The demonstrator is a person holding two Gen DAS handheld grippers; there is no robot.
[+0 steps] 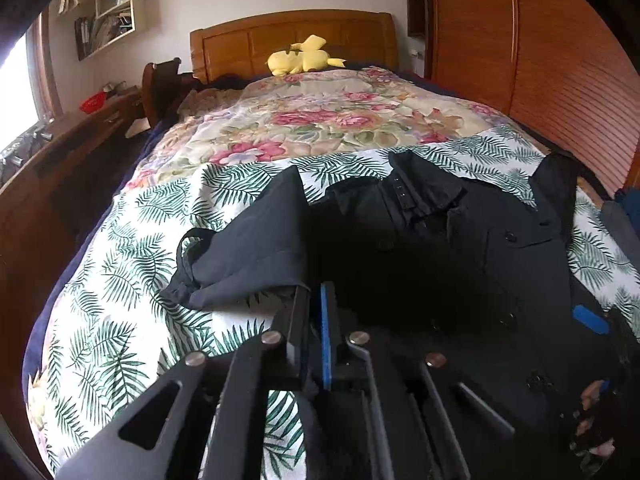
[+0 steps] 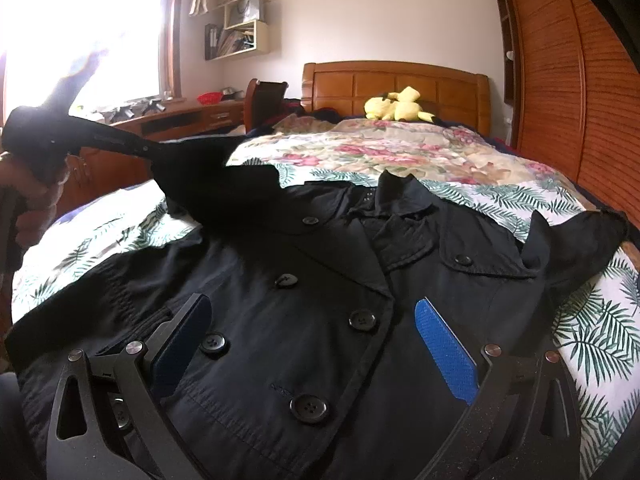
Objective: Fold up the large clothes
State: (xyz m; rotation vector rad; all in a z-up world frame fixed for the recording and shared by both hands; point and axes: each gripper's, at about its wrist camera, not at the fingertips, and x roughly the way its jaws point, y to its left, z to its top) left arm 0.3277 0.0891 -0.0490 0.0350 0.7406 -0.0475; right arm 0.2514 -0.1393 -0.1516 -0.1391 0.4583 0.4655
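A black double-breasted coat [image 2: 320,280] lies front up on the leaf-print sheet [image 2: 592,328], collar toward the headboard. My left gripper [image 1: 316,300] is shut on the coat's left edge near the sleeve [image 1: 248,248], which is lifted and bunched. In the right wrist view the left gripper [image 2: 36,136] shows at far left, holding the sleeve [image 2: 192,176] stretched up off the bed. My right gripper [image 2: 316,320] is open and empty, its blue-padded fingers [image 2: 444,348] spread just above the coat's buttoned front. The right sleeve [image 2: 576,236] lies crumpled at the right.
A floral quilt [image 1: 328,120] covers the far half of the bed, with a yellow plush toy [image 1: 304,58] at the wooden headboard [image 1: 292,36]. A wooden wardrobe [image 1: 560,60] stands close on the right. A desk and chair [image 2: 224,112] stand on the left under the window.
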